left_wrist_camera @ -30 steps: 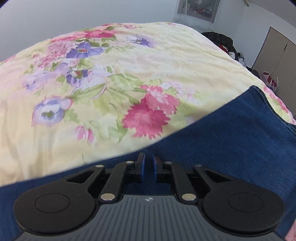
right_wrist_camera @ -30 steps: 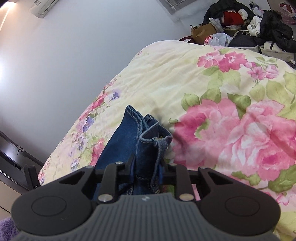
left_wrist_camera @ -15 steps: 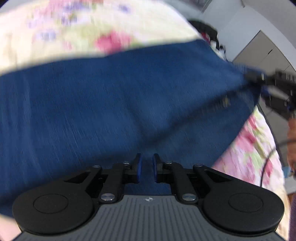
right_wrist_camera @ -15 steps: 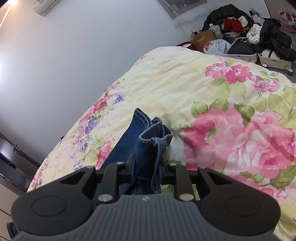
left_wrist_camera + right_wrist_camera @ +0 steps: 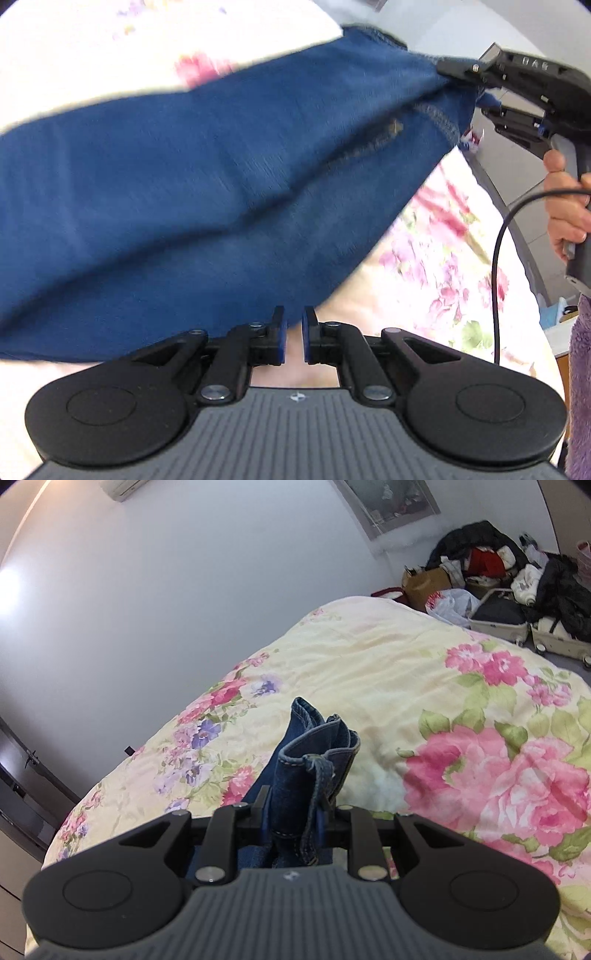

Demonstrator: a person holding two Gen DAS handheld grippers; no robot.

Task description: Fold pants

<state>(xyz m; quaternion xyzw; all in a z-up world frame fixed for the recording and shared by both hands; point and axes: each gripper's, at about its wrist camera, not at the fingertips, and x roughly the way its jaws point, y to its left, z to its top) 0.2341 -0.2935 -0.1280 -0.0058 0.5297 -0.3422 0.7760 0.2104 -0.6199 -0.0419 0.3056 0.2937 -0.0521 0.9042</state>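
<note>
Left wrist view: bed surface is a pale yellow floral quilt (image 5: 436, 254), soft and motion-blurred, pink and purple blooms. Blue denim pants (image 5: 207, 192) span most of the frame as a broad sheet lifted above the quilt, fine woven texture, one stitched seam curving near the upper right corner. Left gripper (image 5: 292, 334): black linkage arms, blue pads, jaws at a narrow gap with nothing between them; pants' lower edge sits just past the fingertips, contact unclear. Upper right, the right gripper (image 5: 458, 72) pinches the pants' corner; a bare hand (image 5: 567, 199) wraps its grey handle, black cable (image 5: 496, 266) looping down.

Right wrist view: same quilt (image 5: 388, 686), puffy and lightly wrinkled, large pink roses with green leaves, against a plain white wall (image 5: 184, 590). Far right, a heap of dark clothes and open suitcases (image 5: 498, 590) on the floor. Right gripper (image 5: 293, 808) clamped on a bunched wad of pants (image 5: 314, 749): thick dark denim, several folded layers standing up between the fingers, pale topstitching and a belt loop visible.
</note>
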